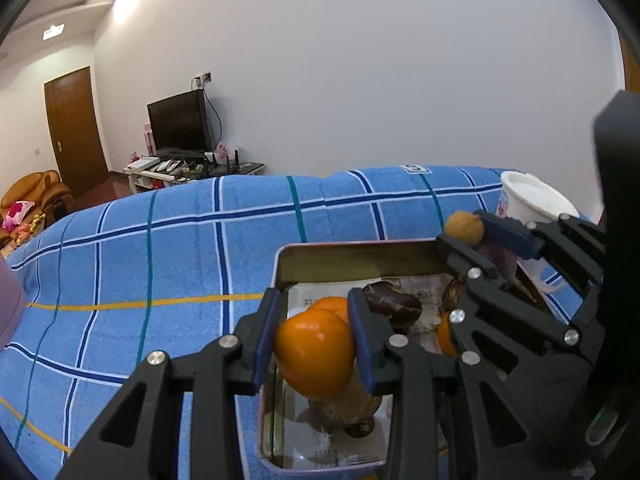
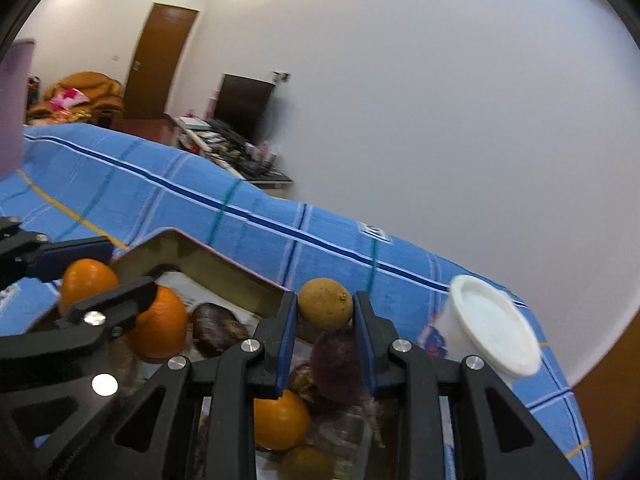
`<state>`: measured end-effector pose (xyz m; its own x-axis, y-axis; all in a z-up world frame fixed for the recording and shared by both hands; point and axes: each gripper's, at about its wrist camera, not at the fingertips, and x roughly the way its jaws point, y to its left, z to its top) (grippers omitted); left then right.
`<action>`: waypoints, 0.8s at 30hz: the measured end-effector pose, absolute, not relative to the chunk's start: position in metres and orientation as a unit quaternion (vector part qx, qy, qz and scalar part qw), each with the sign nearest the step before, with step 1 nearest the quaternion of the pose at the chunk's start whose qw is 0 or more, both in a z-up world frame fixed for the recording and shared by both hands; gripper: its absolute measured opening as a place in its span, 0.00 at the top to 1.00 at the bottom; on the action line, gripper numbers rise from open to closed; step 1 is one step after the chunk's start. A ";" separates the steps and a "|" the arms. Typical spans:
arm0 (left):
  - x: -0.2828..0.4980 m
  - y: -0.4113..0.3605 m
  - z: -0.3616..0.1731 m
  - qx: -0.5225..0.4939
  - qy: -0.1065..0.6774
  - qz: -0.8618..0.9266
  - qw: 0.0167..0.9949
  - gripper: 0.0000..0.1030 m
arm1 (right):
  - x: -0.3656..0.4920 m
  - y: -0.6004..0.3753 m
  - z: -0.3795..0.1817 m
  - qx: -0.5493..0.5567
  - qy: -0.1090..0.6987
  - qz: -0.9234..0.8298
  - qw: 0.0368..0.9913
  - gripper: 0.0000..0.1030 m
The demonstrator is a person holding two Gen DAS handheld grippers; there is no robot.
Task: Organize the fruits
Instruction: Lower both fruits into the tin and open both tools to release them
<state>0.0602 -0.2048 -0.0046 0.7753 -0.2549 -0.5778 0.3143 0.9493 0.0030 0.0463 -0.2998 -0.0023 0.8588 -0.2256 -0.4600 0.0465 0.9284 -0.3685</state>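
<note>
Left tool (image 1: 314, 334) clenched on an orange (image 1: 312, 350) at lower centre, over the tin (image 1: 360, 258), right tool (image 2: 325, 312) clenched on a brownish-yellow fruit (image 2: 326, 308) at centre, white cup (image 2: 494, 328) at right, blue checked cloth (image 1: 160, 248) beneath.

A table (image 1: 160, 248) is seen, covered fully by a blue towelling cloth (image 1: 328, 216) checked with dark blue, white, teal and yellow lines; the cloth is draped over the far edge, where a small label is sewn in. Directly on the cloth a shallow rectangular metal tin (image 1: 352, 254) with a pinkish rim is set, open at the top, with printed paper lining its bottom and fruit lying inside. Just beside the tin's far right corner a white cup (image 2: 492, 328) with a printed side is placed, also on the cloth. The surface beneath the cloth is hidden.
</note>
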 end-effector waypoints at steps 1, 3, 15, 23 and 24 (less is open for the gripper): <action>0.059 -0.204 -0.004 0.049 0.297 -0.151 0.941 0.64 | 0.046 -0.299 -0.002 -0.174 0.256 -0.066 0.949 0.71; 0.055 -0.204 -0.003 0.055 0.288 -0.149 0.944 0.64 | 0.044 -0.300 -0.002 -0.171 0.255 -0.058 0.950 0.71; 0.045 -0.187 0.002 0.040 0.282 -0.111 0.952 0.33 | 0.039 -0.308 0.004 -0.119 0.260 -0.033 0.958 0.55; 0.048 -0.177 0.009 0.013 0.269 -0.093 0.959 0.00 | 0.028 -0.330 0.010 -0.036 0.253 -0.035 0.966 0.45; 0.048 -0.177 0.009 0.011 0.268 -0.096 0.959 0.00 | 0.026 -0.331 0.010 -0.022 0.250 -0.036 0.967 0.45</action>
<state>0.0482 -0.1771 0.0089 0.8377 -0.1775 -0.5165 0.1891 0.9815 -0.0306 0.0257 -0.3314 0.0103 0.8720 -0.0806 -0.4828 0.0582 0.9964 -0.0612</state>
